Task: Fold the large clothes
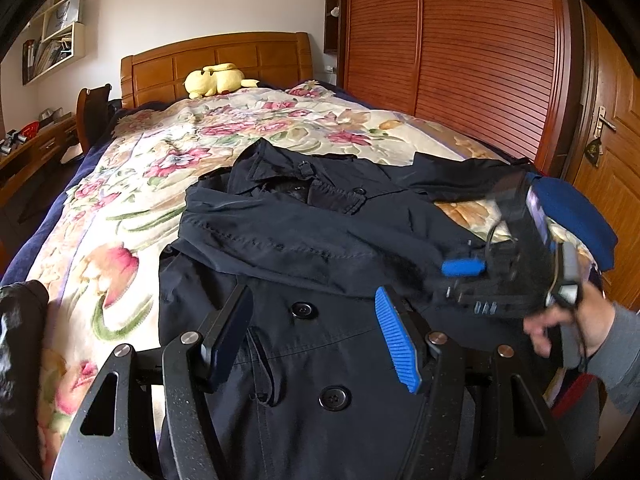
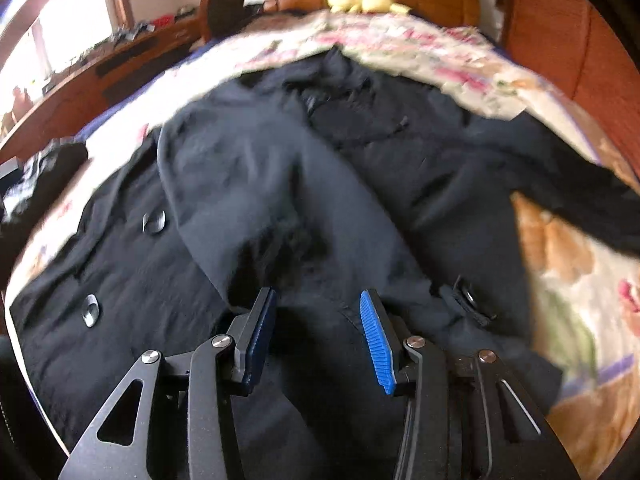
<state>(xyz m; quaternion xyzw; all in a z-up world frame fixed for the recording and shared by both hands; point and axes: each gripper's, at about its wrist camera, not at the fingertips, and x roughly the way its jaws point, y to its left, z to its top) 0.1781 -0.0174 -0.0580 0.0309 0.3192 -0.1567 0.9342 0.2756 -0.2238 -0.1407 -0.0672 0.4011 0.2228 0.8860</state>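
Observation:
A dark navy double-breasted coat point(image 1: 320, 240) lies face up on the flowered bedspread point(image 1: 132, 208), collar toward the headboard. One sleeve point(image 1: 280, 236) is folded across its chest; the other sleeve point(image 1: 460, 176) stretches out to the right. My left gripper point(image 1: 314, 296) hovers open over the buttoned front, with nothing between its pads. My right gripper point(image 1: 472, 276) shows blurred at the right, held by a person's hand point(image 1: 560, 328). In the right wrist view the right gripper point(image 2: 317, 294) stands open above the coat point(image 2: 260, 184), near the folded sleeve's cuff point(image 2: 468, 300), pads gripping nothing.
A yellow plush toy point(image 1: 216, 80) lies by the wooden headboard point(image 1: 224, 56). A reddish wardrobe point(image 1: 460, 60) lines the bed's right side and a desk point(image 1: 36, 140) stands to the left. A black garment point(image 1: 20, 340) lies at the near left.

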